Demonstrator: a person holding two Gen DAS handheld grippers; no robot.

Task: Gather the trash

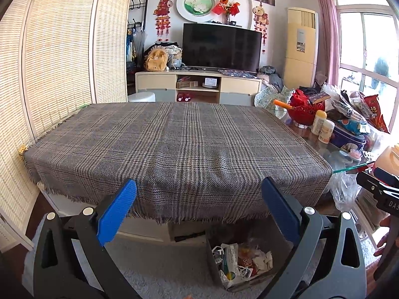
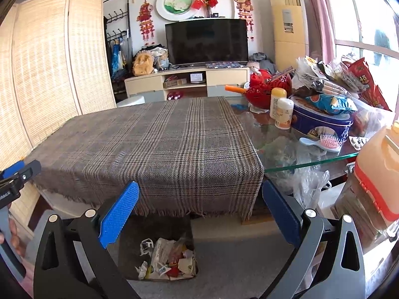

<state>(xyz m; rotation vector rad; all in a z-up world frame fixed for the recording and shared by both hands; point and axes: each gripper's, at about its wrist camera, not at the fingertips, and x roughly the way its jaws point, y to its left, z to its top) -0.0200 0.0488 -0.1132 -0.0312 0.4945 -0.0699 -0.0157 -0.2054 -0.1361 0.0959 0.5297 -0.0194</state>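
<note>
Plaid cloth [image 1: 174,147] covers table; blue tin [image 2: 321,122], hairbrush [image 2: 329,143], apparently two bottles [image 2: 283,113] alongside.

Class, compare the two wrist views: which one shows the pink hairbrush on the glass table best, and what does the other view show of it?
The right wrist view: the pink hairbrush lies in full sight on the glass table, bristles and pale blue handle clear, beside the blue tin. In the left wrist view the brush is small and squeezed near the right edge, with only its pink head easy to make out.
</note>
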